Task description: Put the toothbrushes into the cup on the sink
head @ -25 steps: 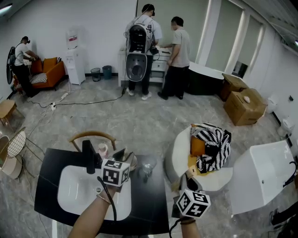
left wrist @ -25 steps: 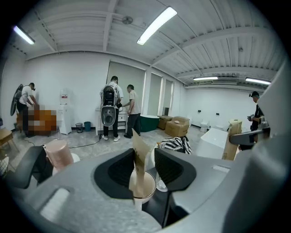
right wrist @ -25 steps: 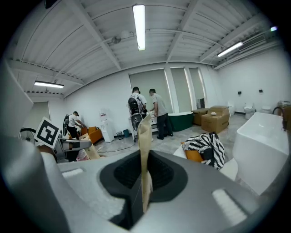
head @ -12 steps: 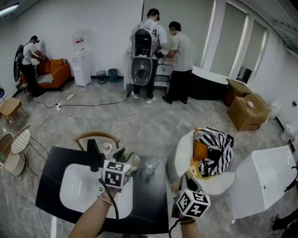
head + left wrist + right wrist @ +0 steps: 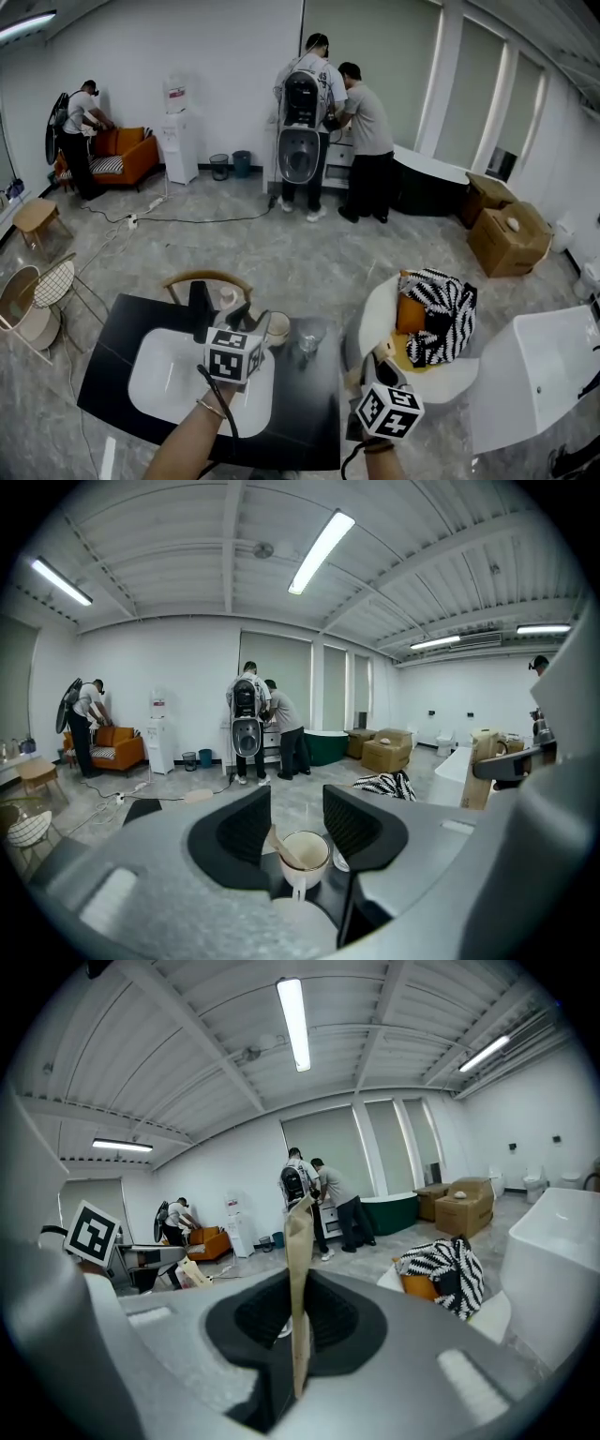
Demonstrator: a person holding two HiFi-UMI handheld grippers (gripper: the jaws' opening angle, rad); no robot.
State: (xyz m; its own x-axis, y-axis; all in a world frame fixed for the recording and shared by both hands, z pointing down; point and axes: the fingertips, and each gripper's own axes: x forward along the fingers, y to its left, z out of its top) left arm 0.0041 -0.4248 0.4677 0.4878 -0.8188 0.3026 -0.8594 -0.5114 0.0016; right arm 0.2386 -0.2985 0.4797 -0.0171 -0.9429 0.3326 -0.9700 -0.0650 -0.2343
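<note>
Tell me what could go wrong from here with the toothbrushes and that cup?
1. The left gripper hangs close to the cup, its jaws opening with nothing gripped. A bump could tip the cup and the first toothbrush leaning inside.
2. The right gripper pinches the second toothbrush low down. It might swing, miss, and knock the glass.

Bathroom-fixture showroom: white bathtub (image 5: pixel 539 361), freestanding sink (image 5: pixel 159 375), cartons (image 5: pixel 511 239).

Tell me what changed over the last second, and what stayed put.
The left claw hangs over the cup with its jaws opening wider, pressing on nothing; a toothbrush leans in the cup just beyond them. The right claw stays shut on a second toothbrush, and the cup and sink have not moved.
</note>
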